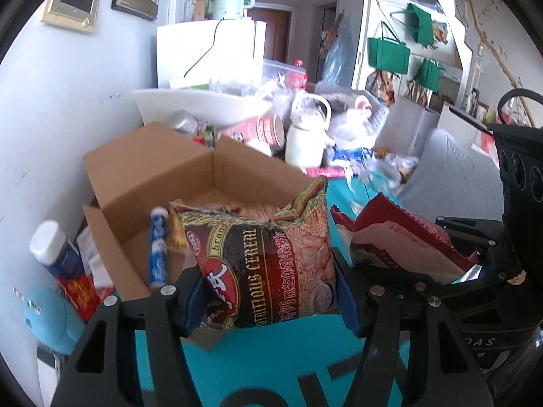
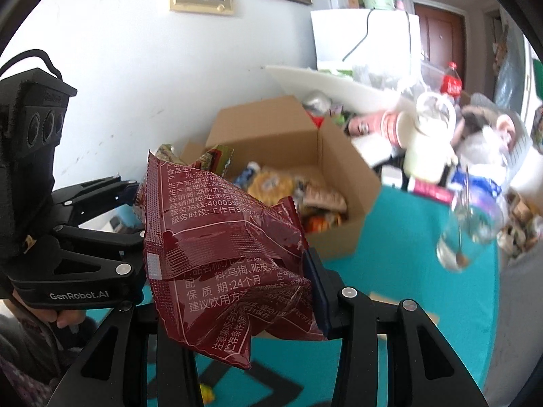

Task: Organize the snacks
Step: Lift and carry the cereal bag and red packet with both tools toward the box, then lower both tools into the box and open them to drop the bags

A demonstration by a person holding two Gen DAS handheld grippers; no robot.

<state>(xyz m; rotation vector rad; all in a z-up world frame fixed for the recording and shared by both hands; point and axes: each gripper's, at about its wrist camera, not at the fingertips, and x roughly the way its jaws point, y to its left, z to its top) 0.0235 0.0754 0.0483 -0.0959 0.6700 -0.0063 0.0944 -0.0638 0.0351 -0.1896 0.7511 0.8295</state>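
1. Box (image 1: 152,183) contents blurred behind the cereal bag (image 1: 268,264); near wall hidden.
2. Left pad of the right gripper (image 2: 234,291) hidden behind the red packet (image 2: 224,254).
3. Glass (image 2: 470,227) at 3 o'clock motion-blurred.
4. Clutter (image 1: 339,129) at 12 o'clock unresolvable.

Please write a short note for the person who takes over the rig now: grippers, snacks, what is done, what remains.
Left gripper: shut on the cereal bag, in front of the cardboard box.
Right gripper: shut on the dark red packet.
Done: several snacks already lie in the box.
Left: put both bags in the box; more packets lie on the teal table behind it.
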